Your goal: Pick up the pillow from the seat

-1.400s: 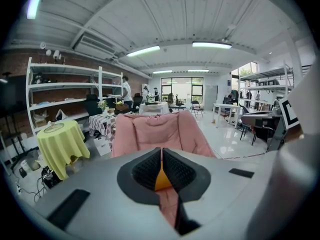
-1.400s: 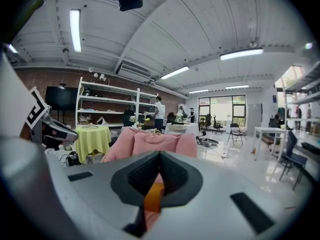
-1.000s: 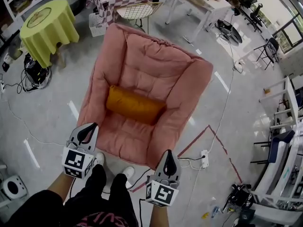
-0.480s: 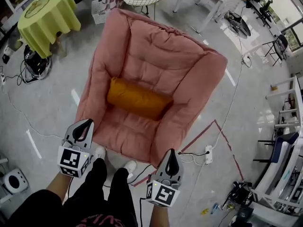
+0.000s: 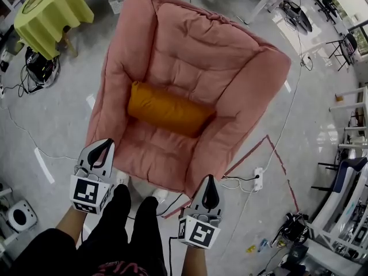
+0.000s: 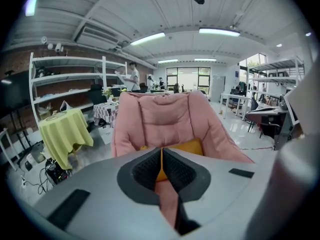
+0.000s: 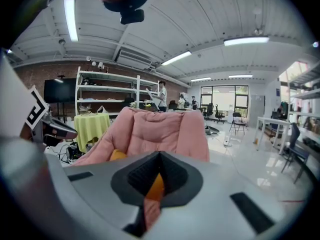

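An orange bolster pillow (image 5: 167,109) lies across the seat of a big pink padded armchair (image 5: 195,50). My left gripper (image 5: 106,146) hovers just off the chair's front left corner, jaws shut with nothing between them. My right gripper (image 5: 209,184) hangs off the front right corner, also shut and empty. In the left gripper view the pillow (image 6: 190,147) shows beyond the closed tips of the gripper (image 6: 161,154), low on the pink chair (image 6: 165,121). The right gripper view shows a patch of pillow (image 7: 117,155) and the chair (image 7: 150,129) past the gripper (image 7: 159,160).
A round table with a yellow-green cloth (image 5: 46,10) stands left of the chair, with cables and a black device (image 5: 37,71) on the floor beside it. A power strip (image 5: 257,178) and red floor tape (image 5: 270,154) lie to the right. The person's legs (image 5: 123,229) stand between the grippers.
The view has drawn closer to the chair, which now looms larger and higher in the head view. Both grippers keep their spots near the front corners, still shut.
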Available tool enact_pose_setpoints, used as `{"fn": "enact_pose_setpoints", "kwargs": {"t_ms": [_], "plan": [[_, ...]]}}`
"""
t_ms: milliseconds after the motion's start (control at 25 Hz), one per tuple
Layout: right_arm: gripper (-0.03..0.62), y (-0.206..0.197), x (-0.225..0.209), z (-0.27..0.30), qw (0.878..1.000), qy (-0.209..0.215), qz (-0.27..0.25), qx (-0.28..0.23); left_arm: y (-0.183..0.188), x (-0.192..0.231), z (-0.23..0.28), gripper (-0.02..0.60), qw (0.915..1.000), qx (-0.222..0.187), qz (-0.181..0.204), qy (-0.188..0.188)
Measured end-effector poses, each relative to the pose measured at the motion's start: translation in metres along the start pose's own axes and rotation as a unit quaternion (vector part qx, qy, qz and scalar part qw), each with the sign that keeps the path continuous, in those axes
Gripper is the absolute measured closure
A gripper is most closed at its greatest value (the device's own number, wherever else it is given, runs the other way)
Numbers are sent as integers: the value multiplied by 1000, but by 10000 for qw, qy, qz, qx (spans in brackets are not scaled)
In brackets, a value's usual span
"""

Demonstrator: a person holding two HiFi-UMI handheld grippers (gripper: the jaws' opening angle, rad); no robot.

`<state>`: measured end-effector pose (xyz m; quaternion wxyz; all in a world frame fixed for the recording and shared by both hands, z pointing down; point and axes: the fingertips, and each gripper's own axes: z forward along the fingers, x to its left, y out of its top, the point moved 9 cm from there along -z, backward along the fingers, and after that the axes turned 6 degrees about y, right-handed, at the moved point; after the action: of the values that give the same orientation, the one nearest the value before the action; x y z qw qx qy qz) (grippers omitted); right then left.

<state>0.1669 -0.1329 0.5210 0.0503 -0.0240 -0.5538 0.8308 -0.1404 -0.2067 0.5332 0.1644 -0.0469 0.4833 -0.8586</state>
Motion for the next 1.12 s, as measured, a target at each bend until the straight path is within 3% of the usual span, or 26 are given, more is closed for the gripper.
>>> {"fn": "enact_pose_setpoints", "kwargs": {"t_ms": [480, 720, 800, 840, 1120], "plan": [[574, -35, 2, 33, 9996, 85, 87, 249, -31, 4, 37, 572, 9996, 254, -59, -48], [571, -41, 1, 62, 9978, 428, 129, 482, -34, 8, 64, 554, 9987, 417, -96, -265], [514, -43, -1, 75, 9962, 590, 273, 573, -35, 9, 77, 456, 9980, 508, -126, -347], [468, -45, -3, 81, 9953, 658, 362, 613, -36, 10, 84, 449, 9976, 551, -143, -383], [327, -70, -11, 132, 9861, 1067, 702, 1063, -51, 10, 139, 334, 9935, 959, -284, -538]]}}
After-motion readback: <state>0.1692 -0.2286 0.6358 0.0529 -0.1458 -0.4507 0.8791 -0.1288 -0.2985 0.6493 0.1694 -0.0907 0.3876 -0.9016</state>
